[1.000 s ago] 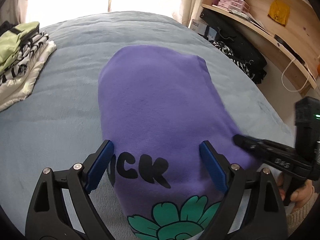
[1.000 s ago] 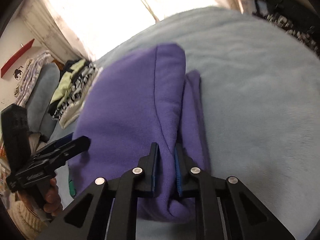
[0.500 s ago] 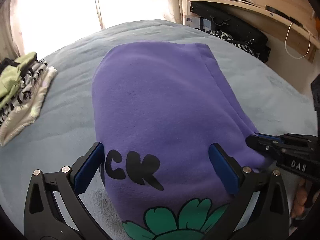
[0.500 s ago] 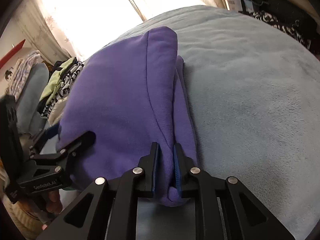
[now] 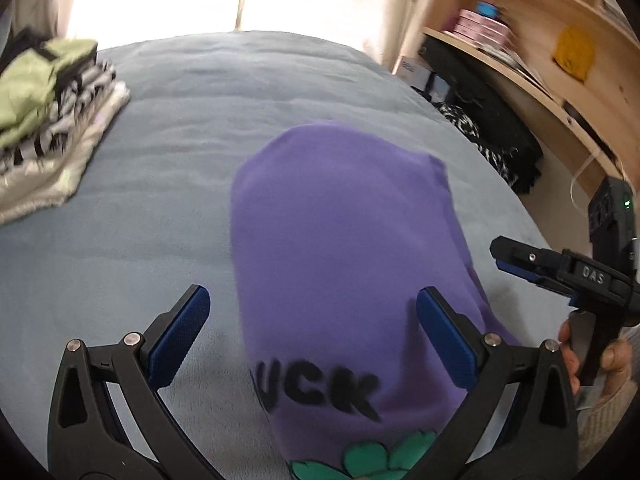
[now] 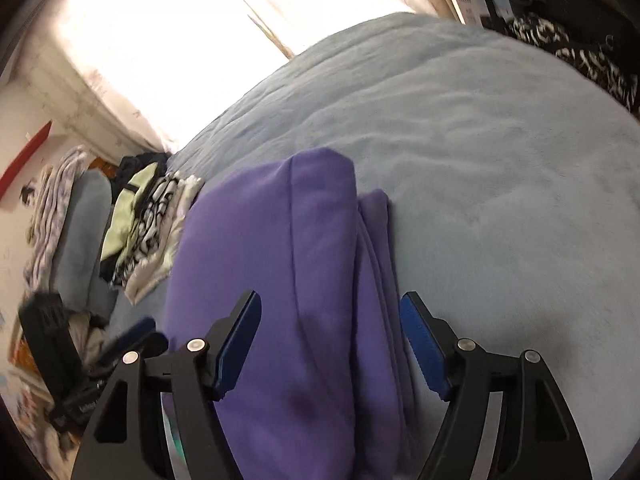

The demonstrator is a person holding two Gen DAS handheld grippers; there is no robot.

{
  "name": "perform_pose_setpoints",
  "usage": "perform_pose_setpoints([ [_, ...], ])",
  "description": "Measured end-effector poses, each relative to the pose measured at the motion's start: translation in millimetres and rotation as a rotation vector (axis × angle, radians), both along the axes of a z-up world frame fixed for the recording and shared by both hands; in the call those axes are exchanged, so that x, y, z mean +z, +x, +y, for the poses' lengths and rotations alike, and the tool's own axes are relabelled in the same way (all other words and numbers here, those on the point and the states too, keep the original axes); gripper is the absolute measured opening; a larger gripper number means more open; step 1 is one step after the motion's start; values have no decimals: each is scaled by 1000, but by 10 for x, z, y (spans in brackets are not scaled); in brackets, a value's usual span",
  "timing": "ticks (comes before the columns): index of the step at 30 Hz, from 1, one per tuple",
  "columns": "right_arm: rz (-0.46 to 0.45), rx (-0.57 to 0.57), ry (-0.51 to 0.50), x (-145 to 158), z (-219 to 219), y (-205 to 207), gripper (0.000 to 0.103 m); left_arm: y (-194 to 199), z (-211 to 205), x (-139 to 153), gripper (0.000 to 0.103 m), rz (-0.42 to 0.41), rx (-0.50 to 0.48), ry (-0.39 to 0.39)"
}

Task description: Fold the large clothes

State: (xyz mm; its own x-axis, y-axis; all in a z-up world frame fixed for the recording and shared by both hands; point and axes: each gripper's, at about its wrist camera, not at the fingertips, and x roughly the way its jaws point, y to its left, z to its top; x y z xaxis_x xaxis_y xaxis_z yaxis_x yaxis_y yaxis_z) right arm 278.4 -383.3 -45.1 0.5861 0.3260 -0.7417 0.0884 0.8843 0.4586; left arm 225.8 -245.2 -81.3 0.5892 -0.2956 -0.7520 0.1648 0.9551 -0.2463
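Right hand-held gripper (image 6: 330,344) opening over folded purple sweatshirt (image 6: 276,280), gripping nothing, left hand-held gripper (image 5: 314,334) wide open, empty

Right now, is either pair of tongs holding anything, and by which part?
Nothing is held. The right tongs are opening, pads clear of the folded purple fleece sweatshirt; the left tongs stand wide open over it.

A light blue blanket (image 5: 168,168) covers the bed. Near its far left edge sits a stack of folded clothes (image 5: 48,120), pale green on top of black-and-white patterned and cream layers. A curved wooden shelf (image 5: 532,60) on the right carries pink boxes (image 5: 480,30), with a black bag (image 5: 496,128) lying beneath it.
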Motion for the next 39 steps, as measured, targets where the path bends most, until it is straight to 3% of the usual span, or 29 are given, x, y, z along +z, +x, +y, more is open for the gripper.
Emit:
perform_pose_setpoints([
  [5,-101,-3,-60,163,157,475,70,235,-15,-99,102,23,11,-23],
  [9,-179,46,-12,337,304,806,54,403,-243,-168,101,4,-20,-7],
  [11,-146,68,-19,301,375,993,46,521,-360,-243,101,13,-38,14],
  [15,18,65,-39,-170,365,1386,30,681,-428,-342,102,42,-18,21],
  [16,40,67,-44,-290,331,1444,18,713,-432,-362,102,48,-18,24],
  [19,45,51,-16,-480,216,1521,10,759,-530,-425,103,47,-30,85],
  [22,9,58,-49,-516,220,1498,10,726,-611,-459,103,22,-31,131],
  [28,8,74,-109,-535,384,1415,10,695,-543,-479,103,12,-35,112],
  [32,43,93,-124,-333,491,1154,16,670,-467,-413,103,33,-42,101],
  [37,18,104,-102,39,448,683,59,520,-342,-227,102,85,21,64],
  [39,-3,114,-123,176,421,422,63,381,-319,-154,102,84,18,47],
])
